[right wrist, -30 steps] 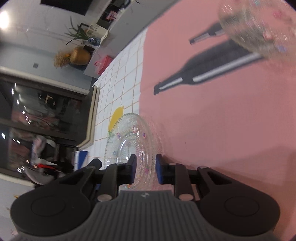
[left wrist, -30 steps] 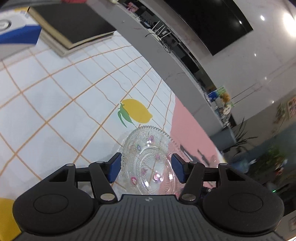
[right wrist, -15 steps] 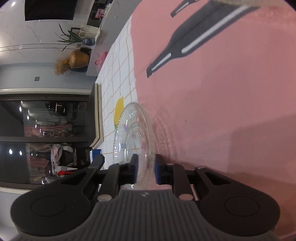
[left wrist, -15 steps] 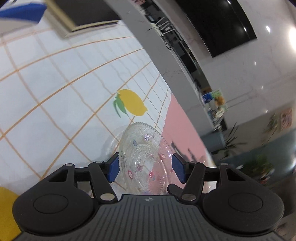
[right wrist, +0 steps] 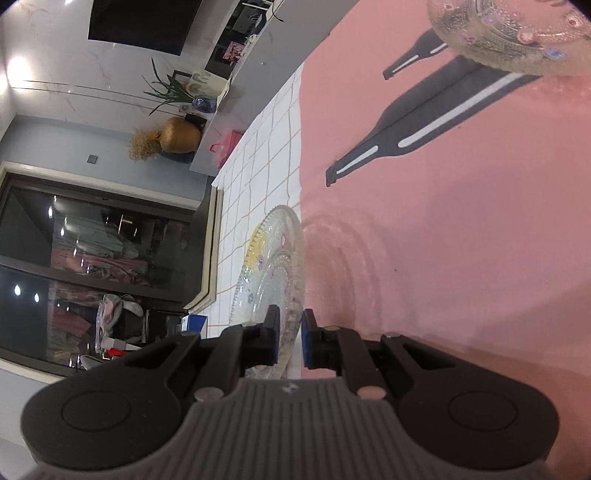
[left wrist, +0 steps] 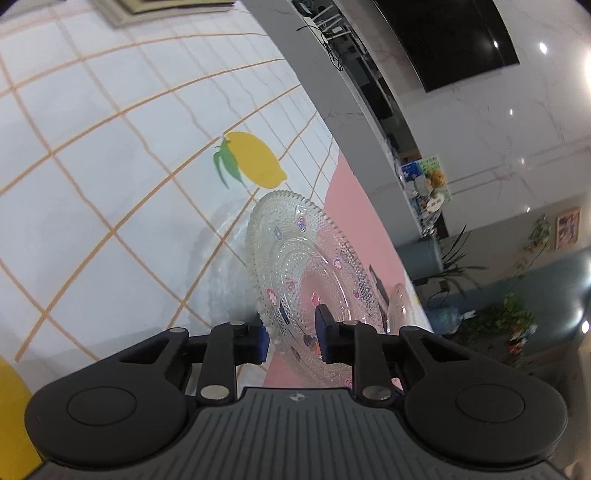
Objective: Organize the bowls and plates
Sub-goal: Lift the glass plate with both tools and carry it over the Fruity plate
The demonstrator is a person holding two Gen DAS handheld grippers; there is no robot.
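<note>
My left gripper (left wrist: 291, 338) is closing its blue-padded fingers (left wrist: 261, 339) on the near rim of a clear pressed-glass plate (left wrist: 306, 266), the rim standing between the pads; whether both pads already press on it I cannot tell. My right gripper (right wrist: 290, 338) is nearly closed, its fingers (right wrist: 272, 334) clamped on the rim of the same kind of glass plate (right wrist: 275, 266), which it holds on edge above the bench (right wrist: 461, 240). Both plates are round, beaded and ridged, with toothed rims and small coloured flower decals. The left plate tilts over the seam where a white cloth with an orange grid (left wrist: 110, 166) and a printed lemon (left wrist: 255, 158) meets a pink cloth. Printed on the pink cloth are dark bottle shapes (right wrist: 424, 129). Another patterned glass dish (right wrist: 517, 33) sits at the far right corner of the right view, and a further glass rim (left wrist: 402, 306) shows just beyond the left gripper's plate. A framed board (left wrist: 155, 5) lies at the bench's far side
</note>
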